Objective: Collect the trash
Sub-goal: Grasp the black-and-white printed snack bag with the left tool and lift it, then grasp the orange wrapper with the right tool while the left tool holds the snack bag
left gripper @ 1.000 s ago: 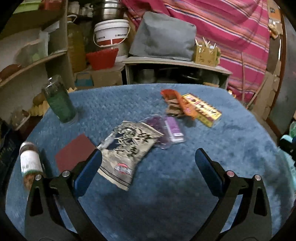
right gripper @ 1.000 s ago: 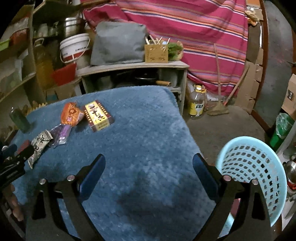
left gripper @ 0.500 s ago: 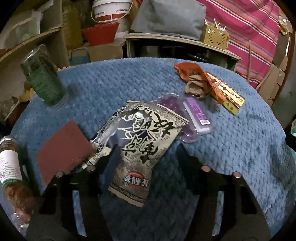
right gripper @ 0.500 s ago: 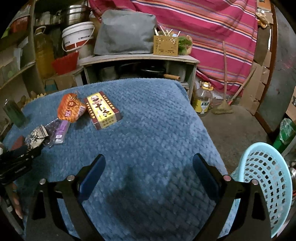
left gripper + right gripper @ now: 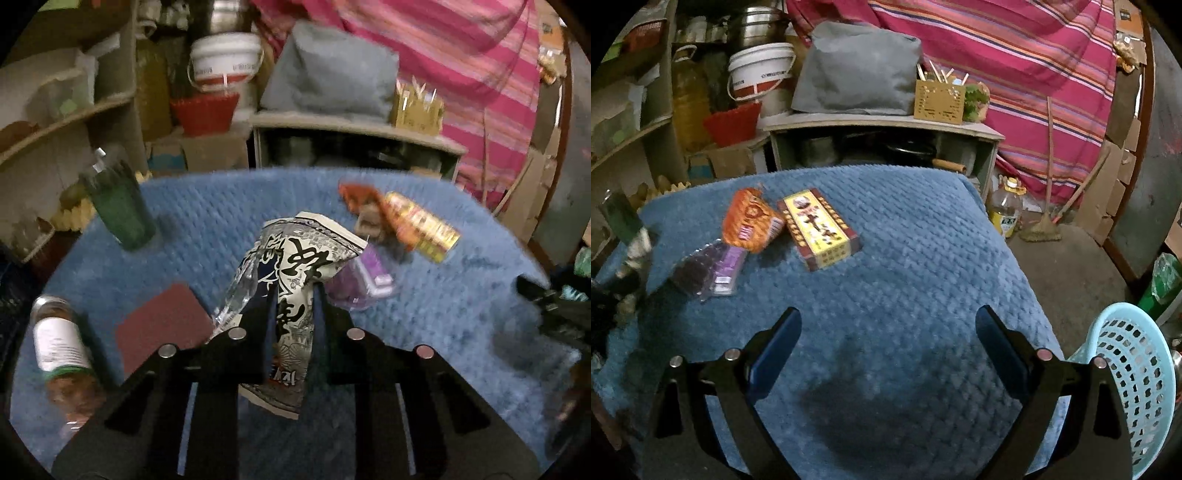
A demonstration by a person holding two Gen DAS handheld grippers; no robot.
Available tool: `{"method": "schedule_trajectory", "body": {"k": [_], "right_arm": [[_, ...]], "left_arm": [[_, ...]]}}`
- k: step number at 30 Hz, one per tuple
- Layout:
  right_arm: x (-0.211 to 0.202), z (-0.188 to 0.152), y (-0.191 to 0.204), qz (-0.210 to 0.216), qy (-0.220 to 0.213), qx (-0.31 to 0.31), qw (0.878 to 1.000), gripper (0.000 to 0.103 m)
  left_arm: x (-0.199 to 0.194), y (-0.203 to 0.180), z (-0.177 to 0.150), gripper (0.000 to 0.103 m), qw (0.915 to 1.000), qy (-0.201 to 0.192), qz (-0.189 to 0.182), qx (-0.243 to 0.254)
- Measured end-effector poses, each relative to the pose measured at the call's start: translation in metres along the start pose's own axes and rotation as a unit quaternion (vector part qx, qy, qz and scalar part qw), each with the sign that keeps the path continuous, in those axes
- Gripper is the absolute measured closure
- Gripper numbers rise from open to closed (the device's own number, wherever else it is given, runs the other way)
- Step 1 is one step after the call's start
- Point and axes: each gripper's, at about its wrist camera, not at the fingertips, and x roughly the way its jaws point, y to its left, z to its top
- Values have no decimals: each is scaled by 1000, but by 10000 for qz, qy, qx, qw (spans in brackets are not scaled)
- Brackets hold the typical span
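Blue-blanketed bench (image 5: 221,221) is seen beneath the left gripper (image 5: 291,295), clamped on the printed wrapper (image 5: 295,266) nearer than the purple packet (image 5: 369,280), which could be snagged; the right gripper (image 5: 888,325) is held spread.

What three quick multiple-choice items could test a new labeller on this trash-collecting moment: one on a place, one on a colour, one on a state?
1. Where is the basket?
A. On the blue cloth
B. On the floor beside the table's right edge
C. On the shelf

2. What colour is the flat pad beside the held wrapper?
A. Dark red
B. Yellow
C. White

3. What is the left gripper doing?
A. Open over bare cloth
B. Shut on the black-and-white wrapper
C. Shut on the green glass

Key: 1 B, it stands below the table edge; 2 A, the pad shows dark red; 3 B, the fingers pinch the wrapper.
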Motion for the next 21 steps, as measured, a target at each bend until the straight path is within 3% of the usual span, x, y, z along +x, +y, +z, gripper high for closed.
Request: {"method": "schedule_trajectory", "body": {"k": [6,14,21], "right_arm": [[1,4,28,305,-43,-12,9995,10],[27,32,89,431,-6,-539,9976,10],[64,46,136,190,126,-1221,9923,11]], "left_arm": [[-31,24,6,86,9991,-400,64,-148],[-20,50,16,86,9987,-429,158,-218],[-9,68,20,86,9983,-329,97,-474]]}}
